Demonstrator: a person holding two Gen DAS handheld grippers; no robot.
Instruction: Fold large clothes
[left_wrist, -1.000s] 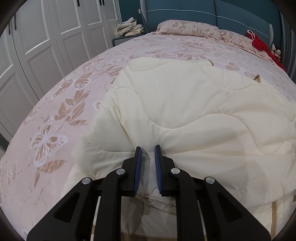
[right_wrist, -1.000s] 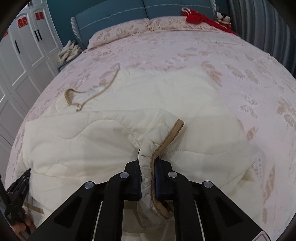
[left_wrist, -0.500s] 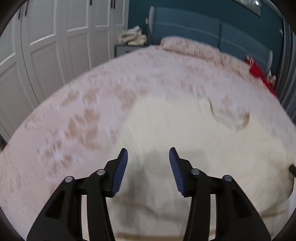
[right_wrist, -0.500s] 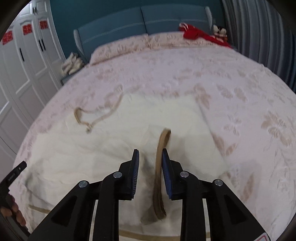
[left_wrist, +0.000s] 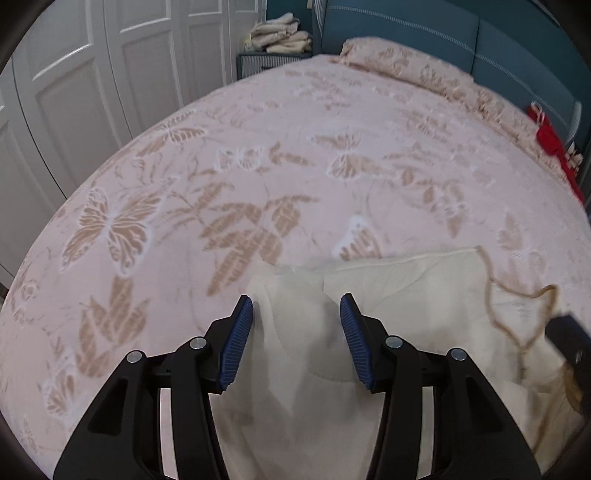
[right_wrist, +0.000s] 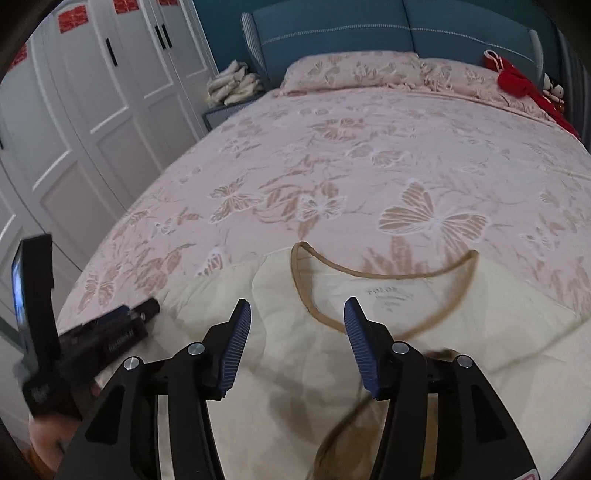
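Note:
A cream quilted jacket (left_wrist: 406, 291) with tan trim lies flat on the pink butterfly bedspread (left_wrist: 258, 166). My left gripper (left_wrist: 297, 306) stands open over its upper left corner, nothing pinched between the blue pads. In the right wrist view the jacket (right_wrist: 288, 354) shows its tan-edged neckline (right_wrist: 380, 275) and inner label. My right gripper (right_wrist: 297, 314) hangs above it beside the neckline with jaws opening and nothing gripped. The left gripper's black body (right_wrist: 92, 343) appears at the left edge of that view.
White wardrobe doors (left_wrist: 92, 74) run along the left side. A teal headboard (right_wrist: 406, 33) and patterned pillows (right_wrist: 351, 70) are at the far end, with a red item (right_wrist: 517, 81) at far right. Folded cloths (right_wrist: 232, 85) sit on a bedside cabinet.
Both grippers let go of the jacket folds they were pinching and opened. Both moved toward the jacket's collar end, which now lies flat beneath them.

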